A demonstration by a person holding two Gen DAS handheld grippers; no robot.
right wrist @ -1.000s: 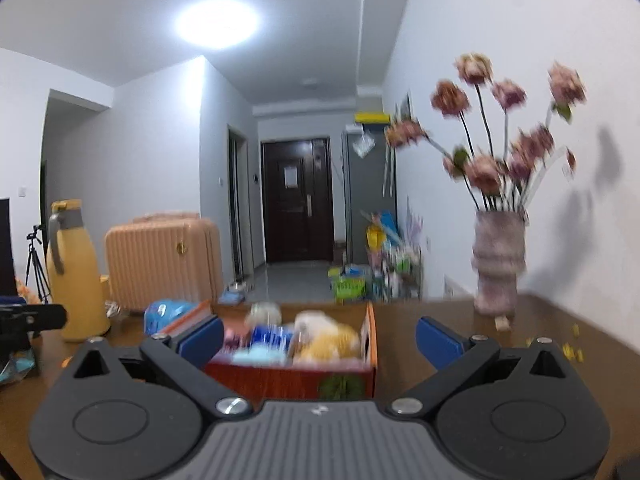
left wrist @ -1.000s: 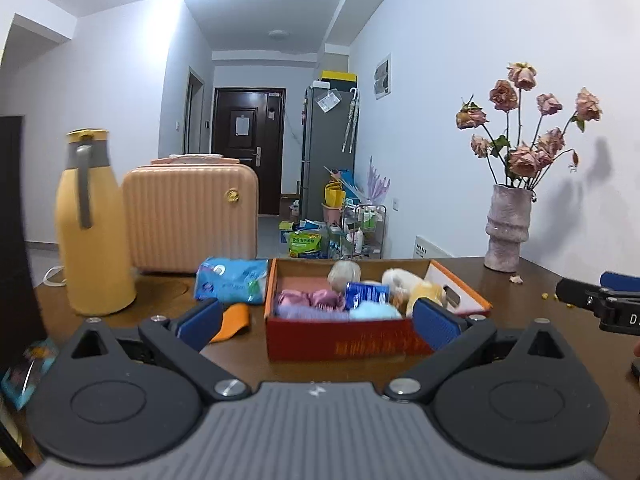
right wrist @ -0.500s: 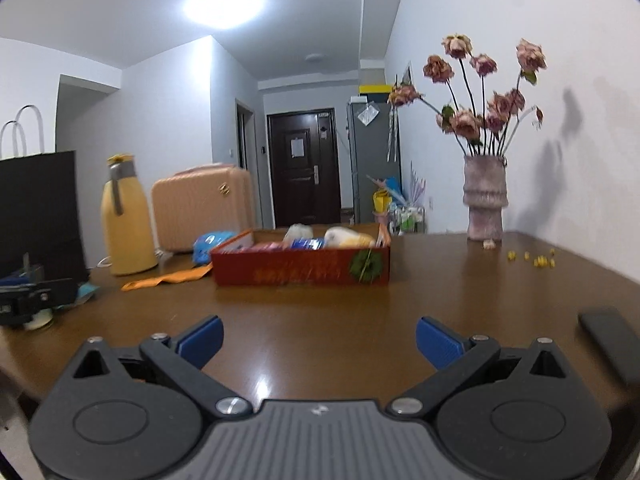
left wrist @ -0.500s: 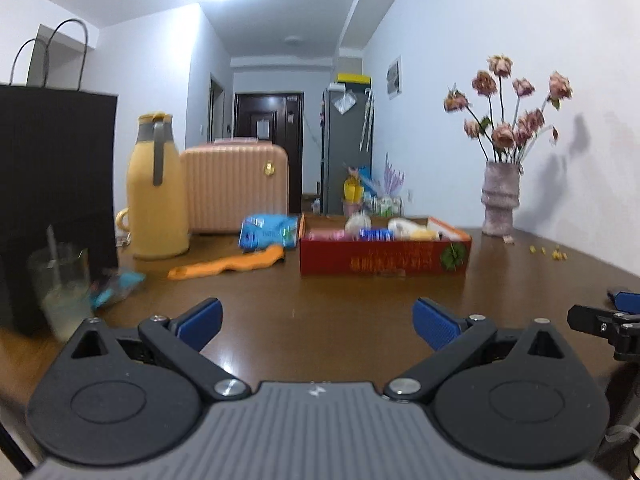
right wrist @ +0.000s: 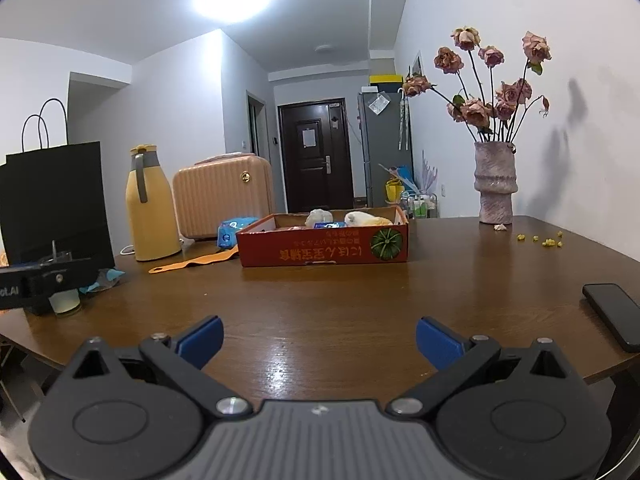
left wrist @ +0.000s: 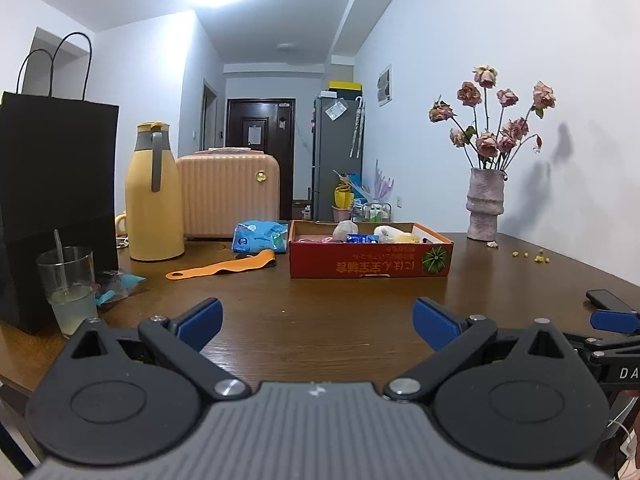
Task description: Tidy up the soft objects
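Observation:
A red cardboard box (left wrist: 370, 266) stands in the middle of the brown table and holds several soft toys and small packs (left wrist: 362, 234). It also shows in the right wrist view (right wrist: 324, 246) with the soft items (right wrist: 348, 219) inside. My left gripper (left wrist: 316, 318) is open and empty, low over the table's near edge, well short of the box. My right gripper (right wrist: 318, 336) is open and empty, also at the near edge. The right gripper shows at the right border of the left wrist view (left wrist: 612, 334).
A yellow flask (left wrist: 150, 196), a pink case (left wrist: 228, 196), a blue pack (left wrist: 260, 236) and an orange strip (left wrist: 224, 266) lie left of the box. A black bag (left wrist: 52, 200) and a plastic cup (left wrist: 70, 288) stand far left. A vase of dried roses (left wrist: 486, 204) stands right. A phone (right wrist: 612, 316) lies near right.
Both grippers have pulled back from the box to the table's near edge. The box now looks far smaller. Both stay open and empty.

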